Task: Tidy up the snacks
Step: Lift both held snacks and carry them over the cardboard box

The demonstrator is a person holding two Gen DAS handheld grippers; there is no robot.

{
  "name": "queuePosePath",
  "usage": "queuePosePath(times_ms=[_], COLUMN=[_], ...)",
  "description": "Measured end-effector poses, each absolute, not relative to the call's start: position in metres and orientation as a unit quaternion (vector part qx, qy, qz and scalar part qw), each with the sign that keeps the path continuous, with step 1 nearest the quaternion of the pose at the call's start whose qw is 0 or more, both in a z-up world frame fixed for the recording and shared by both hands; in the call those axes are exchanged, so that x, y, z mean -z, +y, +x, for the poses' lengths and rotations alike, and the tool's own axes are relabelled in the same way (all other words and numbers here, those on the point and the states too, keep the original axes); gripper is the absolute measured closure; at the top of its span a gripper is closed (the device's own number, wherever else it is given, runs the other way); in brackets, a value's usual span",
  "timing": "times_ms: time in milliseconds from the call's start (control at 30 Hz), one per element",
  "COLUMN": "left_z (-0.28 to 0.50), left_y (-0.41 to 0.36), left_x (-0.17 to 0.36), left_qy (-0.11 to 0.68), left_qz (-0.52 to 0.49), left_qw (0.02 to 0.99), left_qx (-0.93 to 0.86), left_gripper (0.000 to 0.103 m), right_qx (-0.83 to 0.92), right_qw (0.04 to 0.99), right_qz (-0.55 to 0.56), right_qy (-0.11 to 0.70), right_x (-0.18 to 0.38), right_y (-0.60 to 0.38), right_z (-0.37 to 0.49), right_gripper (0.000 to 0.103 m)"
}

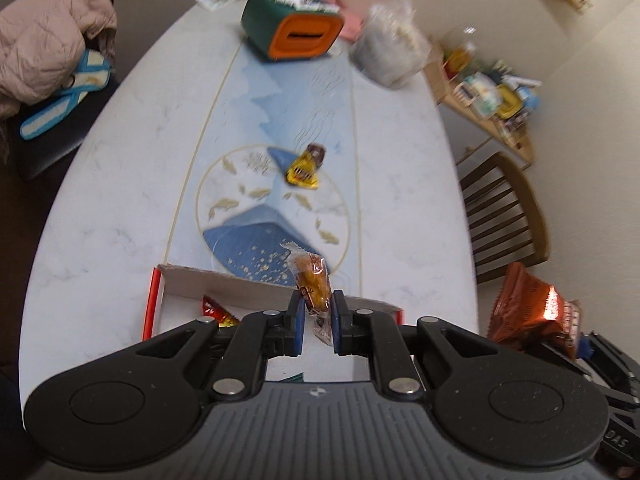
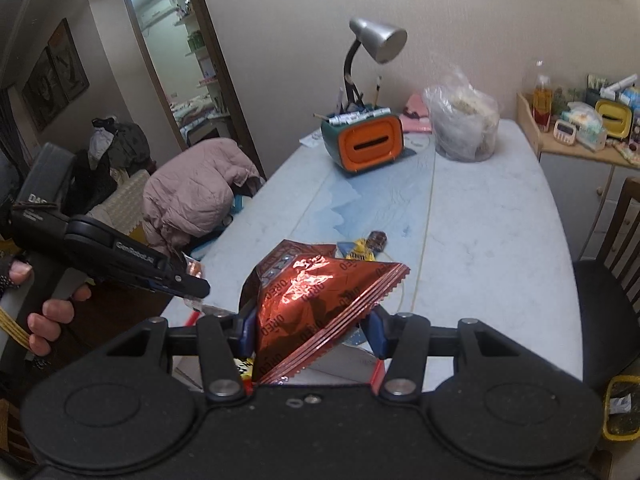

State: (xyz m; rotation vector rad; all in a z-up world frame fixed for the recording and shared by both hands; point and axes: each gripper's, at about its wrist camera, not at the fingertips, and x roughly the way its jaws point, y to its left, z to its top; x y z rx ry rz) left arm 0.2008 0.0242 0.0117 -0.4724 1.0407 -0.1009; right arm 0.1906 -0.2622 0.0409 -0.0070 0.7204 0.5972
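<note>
Amber wrapped snack [image 1: 313, 280] sits pinched in the left gripper [image 1: 316, 316] above the near cardboard box [image 1: 224, 284] on the tabletop [image 1: 120, 208]. From the right wrist, the right gripper [image 2: 312, 330] clamps a red foil Oreo bag [image 2: 316, 300]; a yellow candy pack [image 2: 360, 254] lies farther off.

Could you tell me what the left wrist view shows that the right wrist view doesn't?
Only left wrist: the open cardboard box with red sides and the left tongs shut on a clear-wrapped amber snack.
Only right wrist: a silver desk lamp, and the right tongs gripping a shiny red Oreo packet.
Both: the green-and-orange pen holder and the yellow candy bag.
</note>
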Motion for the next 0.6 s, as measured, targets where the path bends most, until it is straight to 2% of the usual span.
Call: queuePosePath(times_ms=[333, 600], left_z=[0.159, 0.142], left_y=[0.030, 0.034], left_x=[-0.038, 0.002], left_qy=[0.482, 0.533], left_qz=[-0.199, -0.169], left_qw=[0.850, 0.827], left_qx=[0.067, 0.061], left_gripper=[0.090, 0.090], right_qx=[-0.303, -0.309], right_qw=[0.893, 0.877], right_qz=[-0.009, -0.017], right_qy=[0.334, 0.368], right_x=[-0.059, -0.032], right_y=[-0.251, -0.236], right_z=[0.156, 0.151], right_gripper=[0.053, 0.053])
